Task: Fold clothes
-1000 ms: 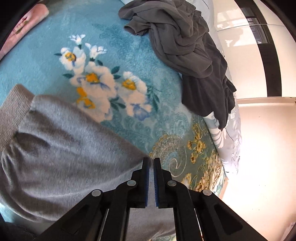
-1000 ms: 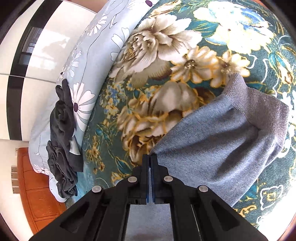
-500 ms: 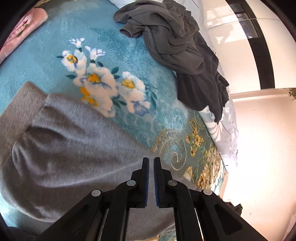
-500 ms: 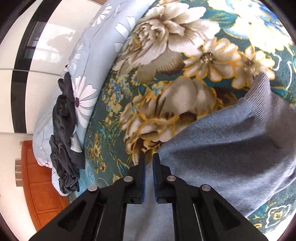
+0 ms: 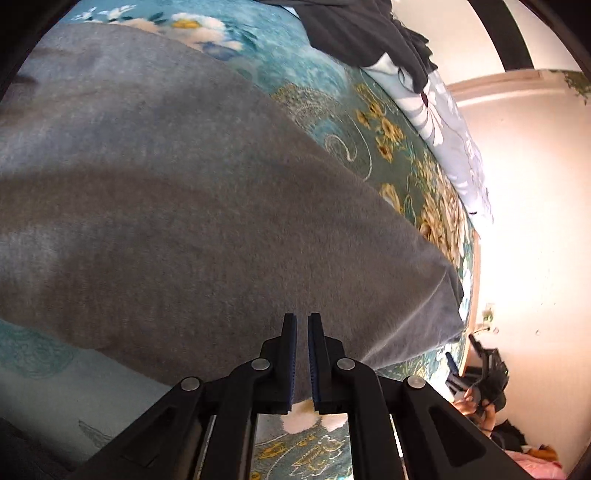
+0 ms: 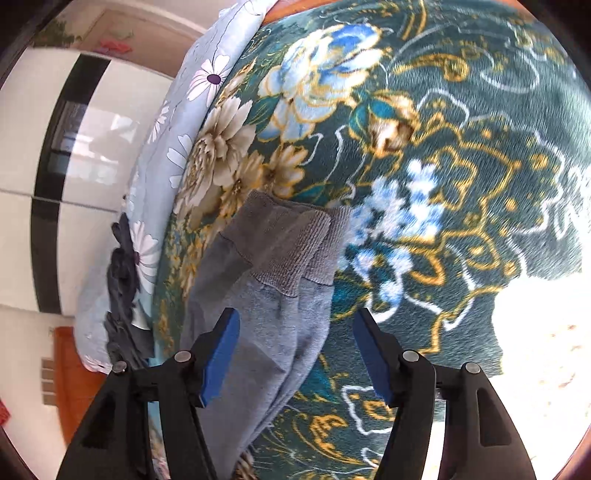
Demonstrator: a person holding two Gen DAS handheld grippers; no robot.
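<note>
A grey knit garment (image 5: 192, 206) lies spread on the floral blanket (image 5: 388, 147) and fills most of the left wrist view. My left gripper (image 5: 301, 325) is shut on the garment's near edge, with grey cloth between the blue pads. In the right wrist view the same garment (image 6: 273, 302) lies folded over, its two ribbed cuffs (image 6: 295, 243) stacked on the dark green blanket (image 6: 461, 147). My right gripper (image 6: 295, 332) is open and empty, its jaws wide apart just above the sleeve.
A dark grey pile of clothes (image 5: 362, 33) lies at the bed's far edge on a pale flowered sheet (image 5: 454, 136); it also shows in the right wrist view (image 6: 123, 291). A white and black wardrobe (image 6: 55, 158) stands beyond the bed.
My right gripper has opened wide and let go of the grey garment. My left gripper has carried its edge across, so the cloth now covers most of its view.
</note>
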